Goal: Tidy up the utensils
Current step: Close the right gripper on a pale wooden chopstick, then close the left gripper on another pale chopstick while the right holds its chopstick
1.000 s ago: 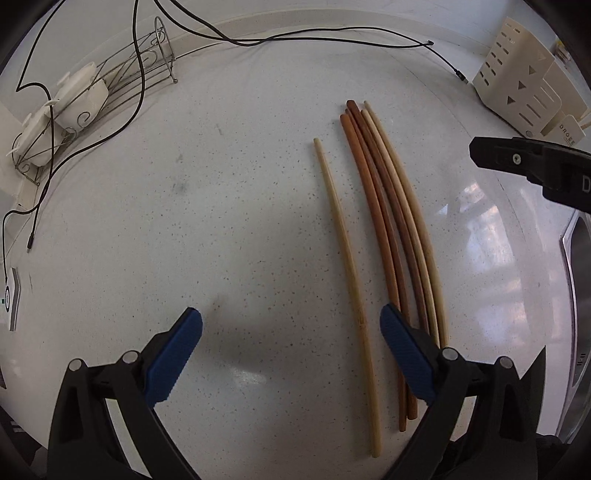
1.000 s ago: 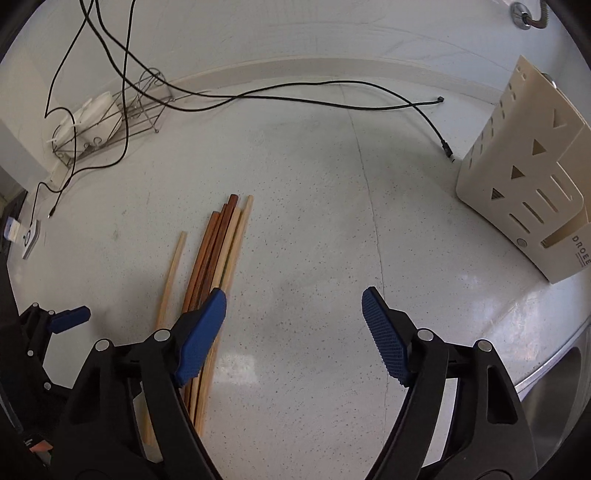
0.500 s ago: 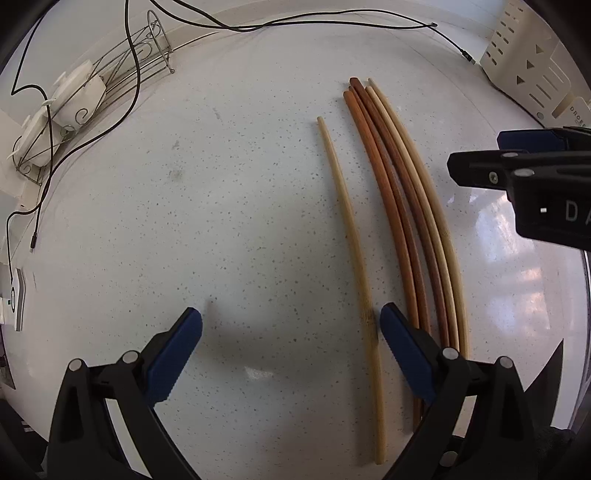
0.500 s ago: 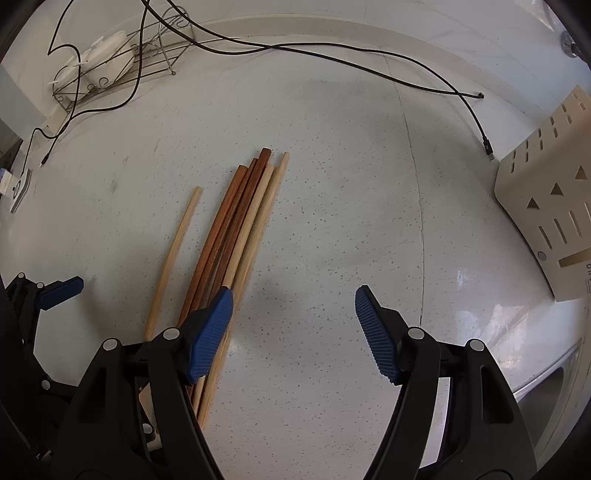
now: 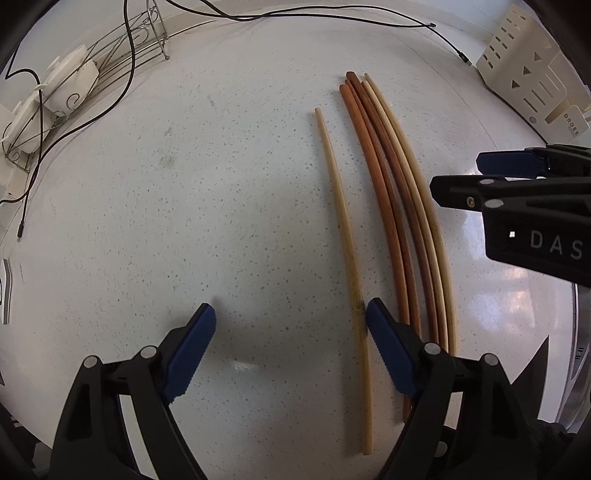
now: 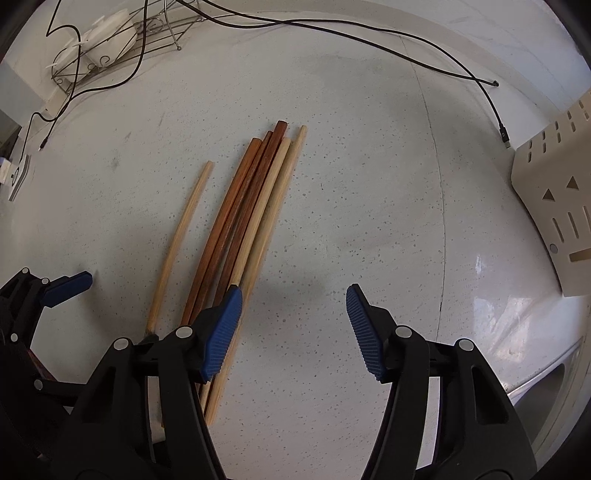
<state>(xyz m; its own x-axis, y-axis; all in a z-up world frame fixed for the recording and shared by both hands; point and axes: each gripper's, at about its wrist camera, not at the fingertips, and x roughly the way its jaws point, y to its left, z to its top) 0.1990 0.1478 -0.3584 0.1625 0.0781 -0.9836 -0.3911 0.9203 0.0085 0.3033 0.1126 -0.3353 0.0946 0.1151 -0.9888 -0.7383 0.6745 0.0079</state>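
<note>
1. My left gripper (image 5: 290,317) points down at the speckled white counter (image 5: 184,203). Jaws closing, still wide apart, nothing pressed by either pad.
2. Lone pale chopstick (image 5: 341,206) lies apart from the rest. Its lower stretch runs just inside my left gripper's right-hand pad, close to touching; I cannot tell if there is contact. Bare counter fills the rest of the gap.
3. Bundle of chopsticks (image 5: 399,192), brown ones plus pale ones, lies side by side and touching, just right of the lone one, outside my left gripper's gap. Lower ends pass behind the right-hand finger.
4. My right gripper (image 6: 293,306) also points down. Jaws closing, still apart, only counter between the pads.
5. In the right wrist view the bundle (image 6: 251,206) lies left of that gap. Its outermost pale stick passes under the left-hand pad; touching or not, can't say. The lone chopstick (image 6: 184,229) sits further left.
6. The right gripper shows in the left wrist view at the right edge (image 5: 517,177), near the bundle. The left gripper shows at the left edge of the right wrist view (image 6: 66,284).
7. Cream slotted utensil holder (image 6: 554,206) stands at far right, well apart from the chopsticks.
8. Wire rack (image 5: 92,85) with white items at far left back, black cables (image 6: 369,33) trailing across the back of the counter.
9. Metal sink edge (image 6: 546,373) at lower right.
</note>
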